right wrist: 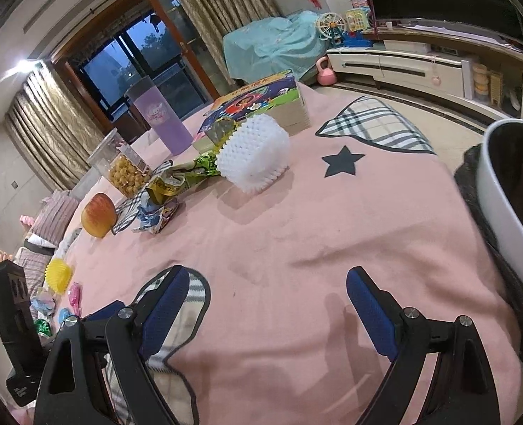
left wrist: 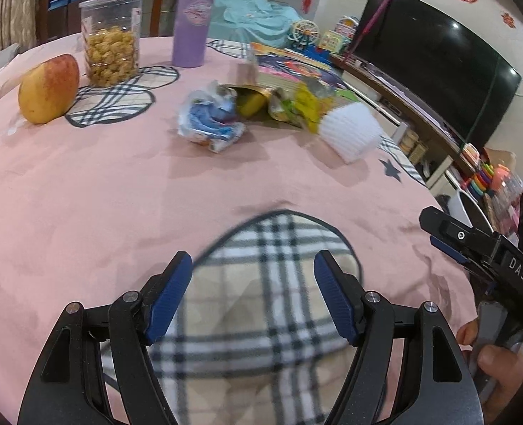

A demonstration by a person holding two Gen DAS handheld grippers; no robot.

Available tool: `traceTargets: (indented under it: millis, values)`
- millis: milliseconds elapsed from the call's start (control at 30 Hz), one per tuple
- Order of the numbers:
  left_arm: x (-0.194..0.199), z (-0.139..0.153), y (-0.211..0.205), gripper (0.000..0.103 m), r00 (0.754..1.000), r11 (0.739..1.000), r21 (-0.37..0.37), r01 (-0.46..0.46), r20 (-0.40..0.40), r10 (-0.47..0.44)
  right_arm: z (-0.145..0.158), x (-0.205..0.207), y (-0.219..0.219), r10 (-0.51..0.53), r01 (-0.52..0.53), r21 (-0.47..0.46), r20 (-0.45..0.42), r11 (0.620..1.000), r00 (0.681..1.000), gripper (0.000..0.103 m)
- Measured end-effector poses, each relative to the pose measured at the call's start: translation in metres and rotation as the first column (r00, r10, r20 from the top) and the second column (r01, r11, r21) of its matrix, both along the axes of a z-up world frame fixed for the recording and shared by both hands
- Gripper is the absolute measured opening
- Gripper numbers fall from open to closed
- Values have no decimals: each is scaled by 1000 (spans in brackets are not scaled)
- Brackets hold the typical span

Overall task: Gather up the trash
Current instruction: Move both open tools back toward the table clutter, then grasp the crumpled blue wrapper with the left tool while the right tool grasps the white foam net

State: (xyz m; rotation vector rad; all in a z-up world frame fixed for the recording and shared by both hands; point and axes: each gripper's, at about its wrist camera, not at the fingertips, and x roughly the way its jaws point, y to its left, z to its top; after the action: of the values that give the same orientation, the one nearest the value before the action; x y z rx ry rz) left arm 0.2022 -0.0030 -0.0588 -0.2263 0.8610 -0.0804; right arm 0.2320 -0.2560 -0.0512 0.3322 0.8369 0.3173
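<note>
Crumpled wrappers lie mid-table on the pink cloth: a blue-white wrapper [left wrist: 210, 120] [right wrist: 155, 214], a gold-yellow wrapper [left wrist: 252, 101] [right wrist: 166, 186], a green-yellow wrapper [left wrist: 302, 106] [right wrist: 205, 166], and a white foam fruit net [left wrist: 350, 129] [right wrist: 254, 150]. My left gripper [left wrist: 252, 265] is open and empty over a plaid patch, well short of them. My right gripper [right wrist: 261, 279] is open and empty above the near cloth; it also shows at the right edge of the left wrist view [left wrist: 473, 244]. A white bin [right wrist: 509, 205] stands off the table's right edge.
A mango [left wrist: 49, 88] [right wrist: 98, 214], a snack jar [left wrist: 111, 39] [right wrist: 123, 168], a purple tumbler [left wrist: 192, 17] [right wrist: 162, 120] and a stack of books [left wrist: 289, 67] [right wrist: 261, 102] stand at the back. A yellow foam net [right wrist: 59, 275] and small toys lie at the left. A TV [left wrist: 435, 60] is to the right.
</note>
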Motion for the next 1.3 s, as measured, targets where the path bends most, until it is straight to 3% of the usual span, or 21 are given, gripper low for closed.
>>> traceTargets:
  millis: [500,933,1067,1100,1233,1300]
  values:
    - [63,6,32,76,997,997,31,-74,18,73,-5,63,14,25,-25,13,-21,1000,999,92]
    - [106,-4,26,77,999,996,80,-32,24,30,-20,117,13,-1,6,99,-51,995,999,92]
    - [110,-10,26,41,1000,998,68,-14,-1,14,-21,120,12,-5,8,97,-32,995,999,89]
    - [111,-10,26,38,1000,998,65,-12,-1,12,-21,119,13,-13,15,90,-24,996,1000,86]
    - [104,-5,22,26,1000,996,89,-2,26,0,-22,122,17,7,-4,72,-33,997,999,50]
    - [99,-3,23,24,999,996,92,-7,33,4,-21,119,19,15,-14,63,-27,998,1000,43]
